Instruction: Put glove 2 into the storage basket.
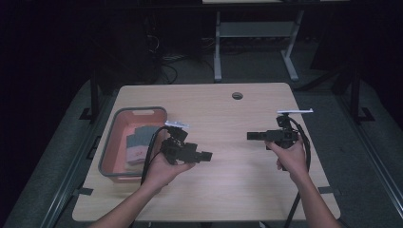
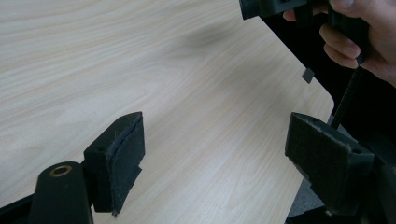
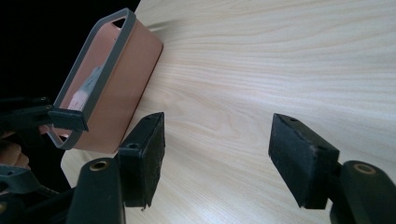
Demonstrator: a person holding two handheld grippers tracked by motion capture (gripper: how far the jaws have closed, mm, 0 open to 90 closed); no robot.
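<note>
Dark room, light wood table (image 1: 228, 114) mostly bare, both the left gripper (image 1: 205, 156) and right gripper (image 1: 251, 136) hovering wide open holding nothing, folded stuff sitting in the orange bin (image 1: 112, 142) at left, so I'd guess nothing's really started yet.

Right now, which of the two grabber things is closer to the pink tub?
The left gripper. It hovers right beside the pink tub at the table's left side, while the right gripper is held apart, over the bare wood toward the right.

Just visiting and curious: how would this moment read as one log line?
left gripper: open, held above table | right gripper: open, held above table | bin: at table's left, folded cloths inside
</note>
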